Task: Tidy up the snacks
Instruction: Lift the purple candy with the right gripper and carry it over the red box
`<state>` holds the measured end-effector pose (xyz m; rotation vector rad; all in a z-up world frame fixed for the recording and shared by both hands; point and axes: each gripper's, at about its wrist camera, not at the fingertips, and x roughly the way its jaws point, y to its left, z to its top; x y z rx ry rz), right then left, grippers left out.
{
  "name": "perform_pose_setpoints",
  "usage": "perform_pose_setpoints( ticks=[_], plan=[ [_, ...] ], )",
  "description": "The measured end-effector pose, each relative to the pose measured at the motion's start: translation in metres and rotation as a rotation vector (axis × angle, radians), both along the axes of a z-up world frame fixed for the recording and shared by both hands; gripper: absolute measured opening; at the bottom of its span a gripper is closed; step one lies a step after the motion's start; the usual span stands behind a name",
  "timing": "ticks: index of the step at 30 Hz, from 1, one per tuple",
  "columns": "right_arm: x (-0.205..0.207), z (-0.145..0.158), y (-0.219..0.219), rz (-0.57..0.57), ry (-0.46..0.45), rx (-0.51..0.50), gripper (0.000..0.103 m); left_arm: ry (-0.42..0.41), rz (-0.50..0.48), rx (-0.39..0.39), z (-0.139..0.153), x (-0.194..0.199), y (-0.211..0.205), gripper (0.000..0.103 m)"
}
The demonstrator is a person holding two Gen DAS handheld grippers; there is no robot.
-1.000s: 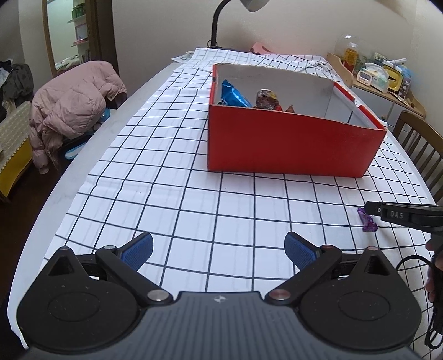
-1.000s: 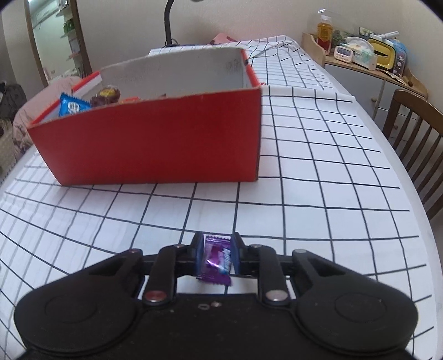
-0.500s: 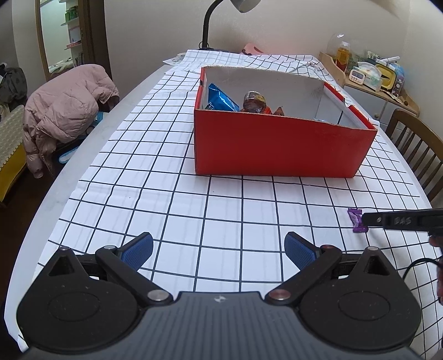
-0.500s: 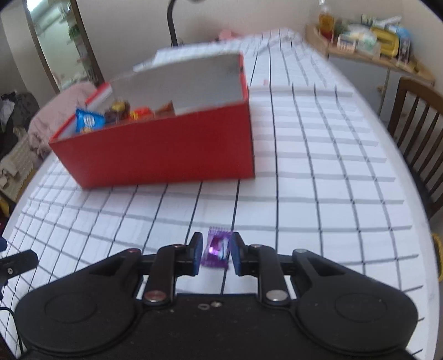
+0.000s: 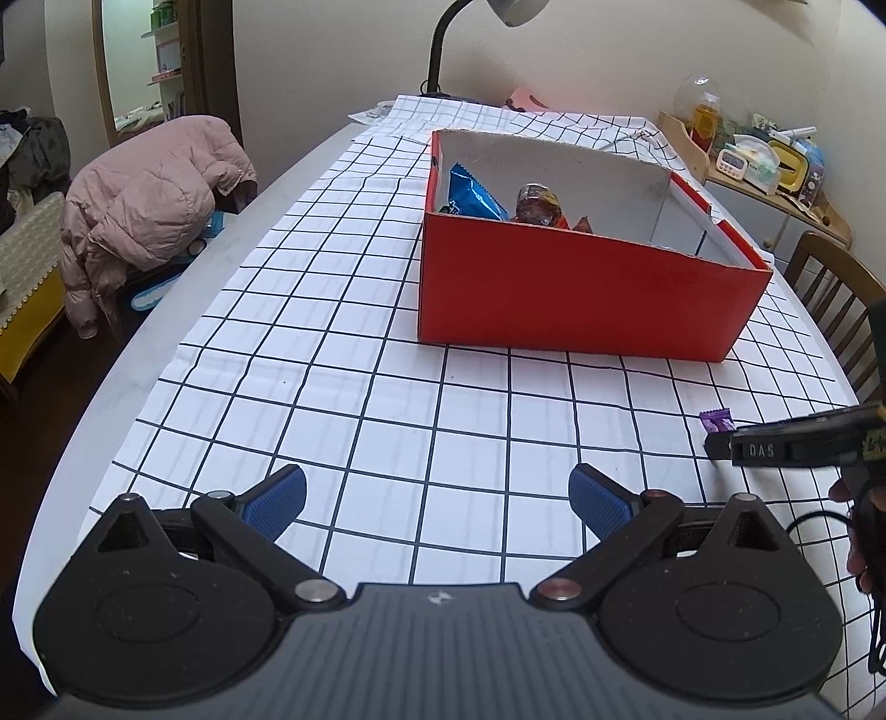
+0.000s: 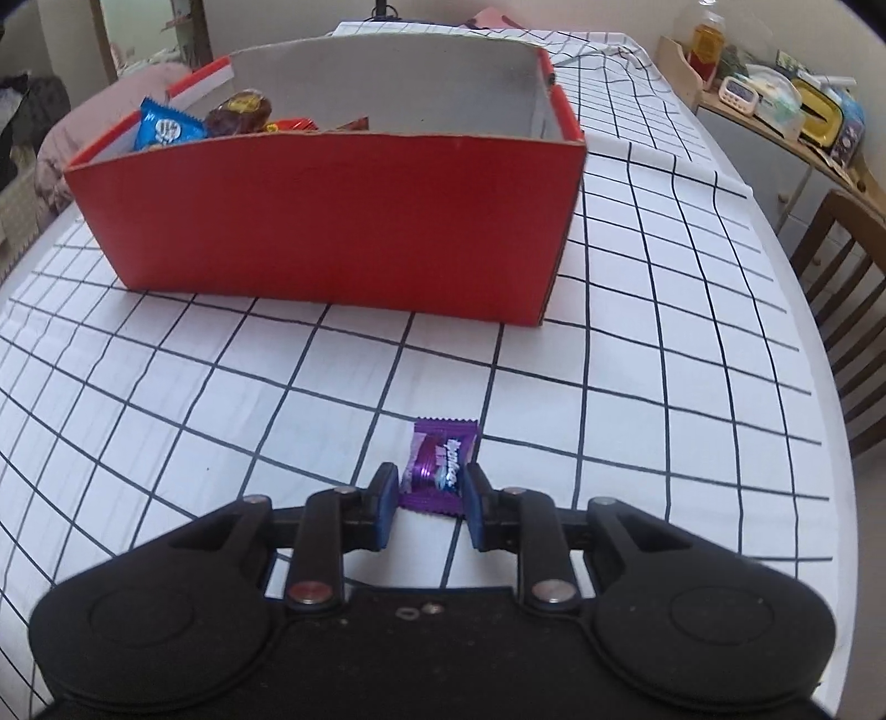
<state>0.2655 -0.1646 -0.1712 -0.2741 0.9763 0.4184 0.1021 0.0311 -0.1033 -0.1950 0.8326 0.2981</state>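
A small purple wrapped candy [image 6: 440,462] sits between the blue pads of my right gripper [image 6: 429,498], which is shut on its lower half just above the checked tablecloth. In the left wrist view the right gripper [image 5: 720,443] comes in from the right edge with the purple candy [image 5: 716,421] sticking out of its tip. A red box [image 6: 332,221] stands beyond it, holding a blue packet [image 6: 166,127] and several other snacks at its left end. My left gripper [image 5: 437,498] hangs open over bare cloth, well short of the red box [image 5: 581,288].
A desk lamp [image 5: 443,50] stands at the table's far end. A pink jacket [image 5: 149,210] is draped over a seat on the left. A wooden chair [image 5: 836,293] and a cluttered side shelf [image 5: 764,160] are on the right. A hand [image 5: 864,531] grips the right tool.
My right gripper has swung and rolled a little with the candy still in it, and the red box now looks nearer and tilted in its view. The left gripper has kept still.
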Motion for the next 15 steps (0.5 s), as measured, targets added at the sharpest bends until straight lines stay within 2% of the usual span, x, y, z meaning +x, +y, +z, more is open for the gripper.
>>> perform_pose_setpoints(
  ticks=[5, 10, 15],
  plan=[
    [0.007, 0.0, -0.003, 0.009, 0.004, 0.045, 0.022, -0.005, -0.002, 0.002, 0.002, 0.0, 0.0, 0.102],
    [0.003, 0.002, -0.007, 0.001, -0.037, 0.053, 0.02, -0.008, -0.001, 0.005, 0.003, 0.001, 0.001, 0.102],
    [-0.009, 0.034, -0.015, 0.019, -0.096, 0.122, 0.02, -0.031, -0.002, 0.01, 0.011, 0.006, 0.003, 0.102]
  ],
)
